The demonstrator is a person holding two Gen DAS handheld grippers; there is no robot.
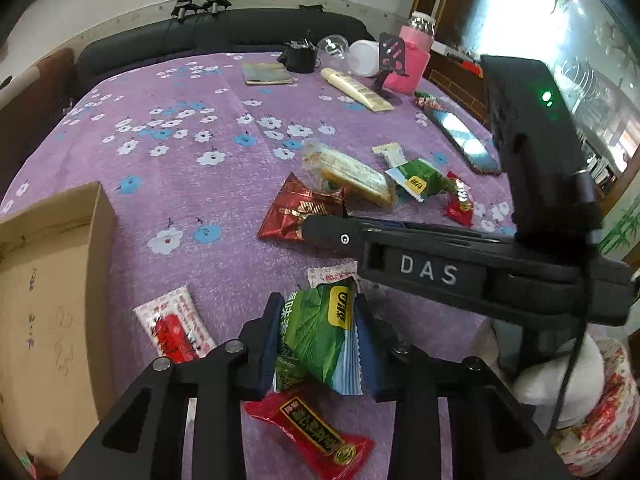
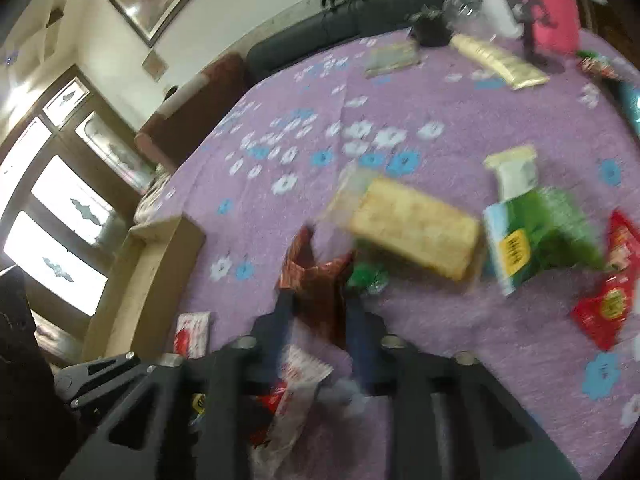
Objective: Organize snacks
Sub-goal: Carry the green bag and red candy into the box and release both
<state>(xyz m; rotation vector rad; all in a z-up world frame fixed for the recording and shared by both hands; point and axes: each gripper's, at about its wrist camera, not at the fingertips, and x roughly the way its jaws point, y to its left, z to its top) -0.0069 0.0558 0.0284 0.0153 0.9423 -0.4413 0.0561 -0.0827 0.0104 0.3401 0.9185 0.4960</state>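
Observation:
My left gripper [image 1: 316, 308] is shut on a green snack packet [image 1: 320, 340] and holds it above the purple flowered tablecloth [image 1: 180, 184]. A red packet [image 1: 316, 432] lies under it and a white-and-red packet [image 1: 176, 328] to its left. My right gripper [image 2: 316, 300] is shut on a dark red foil packet [image 2: 316, 292]; the view is blurred. In the left wrist view that gripper [image 1: 320, 228] reaches in from the right at the red foil packet [image 1: 296, 212]. A cracker pack [image 2: 416, 232], another green packet [image 2: 536, 236] and red packets [image 2: 604, 308] lie beyond.
An open cardboard box [image 1: 48, 292] sits at the table's left edge, also in the right wrist view [image 2: 148, 276]. At the far side are a cream tube [image 1: 356, 88], a pink-sleeved jar [image 1: 416, 56], a phone [image 1: 464, 140] and a dark sofa [image 1: 224, 36].

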